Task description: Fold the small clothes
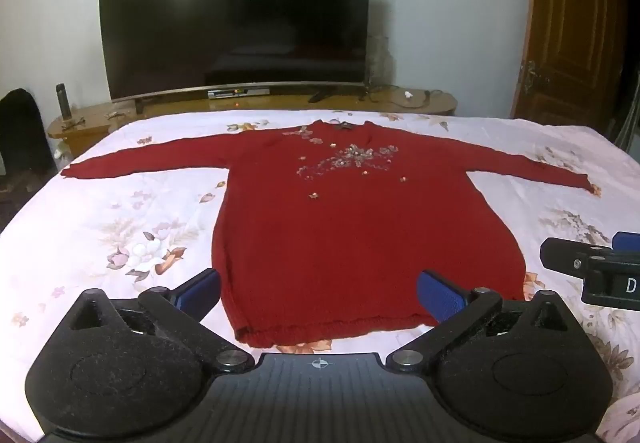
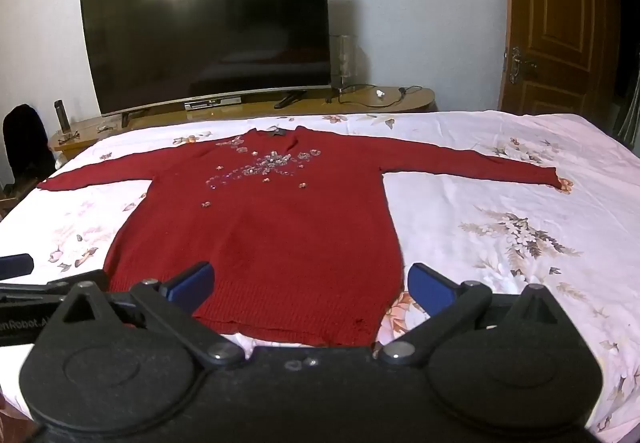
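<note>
- Snagging is the first risk, by my judgement: the beaded decoration [image 1: 352, 159] on the chest sits well ahead of both tongs, and a sleeve or the hem dragged over it during a fold could catch on the beads.
- The knit looks soft and loose, so a pinch that takes only the top layer at the hem would likely lift one ply and leave the back layer behind, giving a crooked fold.
- The bedsheet [image 1: 100, 211] lies directly under the hem; a bite that goes too deep could gather sheet along with sweater.
- The two tongs are near each other, the right one showing at the right edge of the left wrist view, so they could collide if both close in on the middle of the hem.
- The red sweater [image 1: 340, 227] lies flat and face up on the bed, hem nearest the tongs, collar farthest, a sleeve stretched out to each side.
- The left gripper [image 1: 318, 291] is wide open and grips nothing; its blue pads straddle the left and middle stretch of the hem, above the cloth as far as I can tell.
- The right gripper [image 2: 310, 283] is likewise spread wide and empty, with one pad over the fabric and the other just past the hem's right corner.
- Both tongs point forward along the sweater's length, level and side by side, just short of the hem.
</note>
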Motion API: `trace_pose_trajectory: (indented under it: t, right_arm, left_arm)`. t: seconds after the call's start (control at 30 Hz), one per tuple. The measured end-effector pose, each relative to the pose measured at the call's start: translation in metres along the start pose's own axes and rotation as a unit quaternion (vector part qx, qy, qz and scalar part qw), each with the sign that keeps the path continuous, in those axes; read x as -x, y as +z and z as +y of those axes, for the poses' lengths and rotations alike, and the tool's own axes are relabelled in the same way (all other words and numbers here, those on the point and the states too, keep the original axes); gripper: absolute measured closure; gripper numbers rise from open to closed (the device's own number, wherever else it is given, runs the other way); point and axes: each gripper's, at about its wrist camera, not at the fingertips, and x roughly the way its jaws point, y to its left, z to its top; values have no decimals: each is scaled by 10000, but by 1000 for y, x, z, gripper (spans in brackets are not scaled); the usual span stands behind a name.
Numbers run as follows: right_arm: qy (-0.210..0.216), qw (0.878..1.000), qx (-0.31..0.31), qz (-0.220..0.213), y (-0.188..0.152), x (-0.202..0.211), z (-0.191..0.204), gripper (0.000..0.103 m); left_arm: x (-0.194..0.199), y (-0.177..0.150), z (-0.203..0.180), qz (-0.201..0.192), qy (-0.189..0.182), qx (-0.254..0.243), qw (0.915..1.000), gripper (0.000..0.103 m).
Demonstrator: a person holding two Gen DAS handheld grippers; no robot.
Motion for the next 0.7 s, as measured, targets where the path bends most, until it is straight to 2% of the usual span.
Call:
trace_pose_trajectory:
  t: [0.3, 0.7]
  right_arm:
    - [17, 10000, -11, -27, 0, 1, -1, 0]
    - [0, 10000, 15, -33, -5, 0, 1, 0]
  left_arm:
    - [-2, 1, -8, 92, -6, -43, 9999, 0]
    - [-2, 0, 1, 84, -60, 87, 9999, 0]
